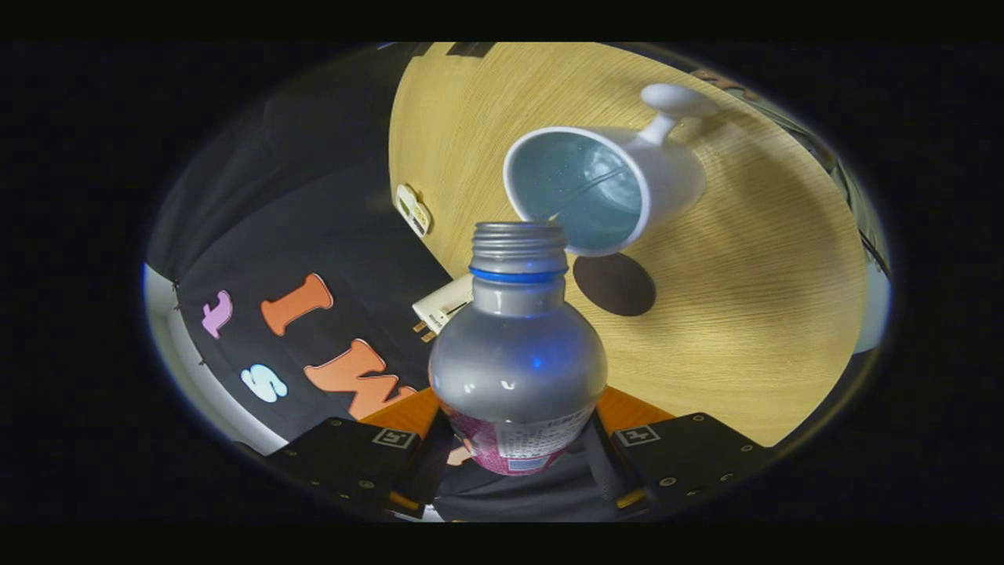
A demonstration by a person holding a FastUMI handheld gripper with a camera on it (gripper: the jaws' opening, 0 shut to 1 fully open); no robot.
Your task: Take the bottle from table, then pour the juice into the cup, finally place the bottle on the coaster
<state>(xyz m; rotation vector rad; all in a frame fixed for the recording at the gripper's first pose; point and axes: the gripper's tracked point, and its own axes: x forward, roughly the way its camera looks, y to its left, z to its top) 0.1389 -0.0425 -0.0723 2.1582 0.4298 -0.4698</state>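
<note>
Tongs (518, 451) are grasping the bottle (518, 353) low on its body, at the label, one finger pressing each side at the bottom centre of the frame. Bottle is sitting between the fingers with the neck pointing away from the camera, cap off, threaded mouth open, blue ring just under the threads. Upper body is looking clear and silvery; can't tell how much juice is inside.

Cup (608, 184) is showing in the upper centre, just beyond the bottle mouth: white stemmed goblet on a round foot, blue-grey inside, opening facing the camera. Its near rim is lining up just above and right of the bottle mouth; can't tell if they're touching.

Coaster (614, 284) is lying flat on the wooden surface (769, 314), a dark round disc right of the bottle neck, directly below the cup rim in the frame.

Two small pale items are sitting at the surface's left edge: one (413, 209) at mid-left, another (443, 308) just left of the bottle's shoulder.
</note>
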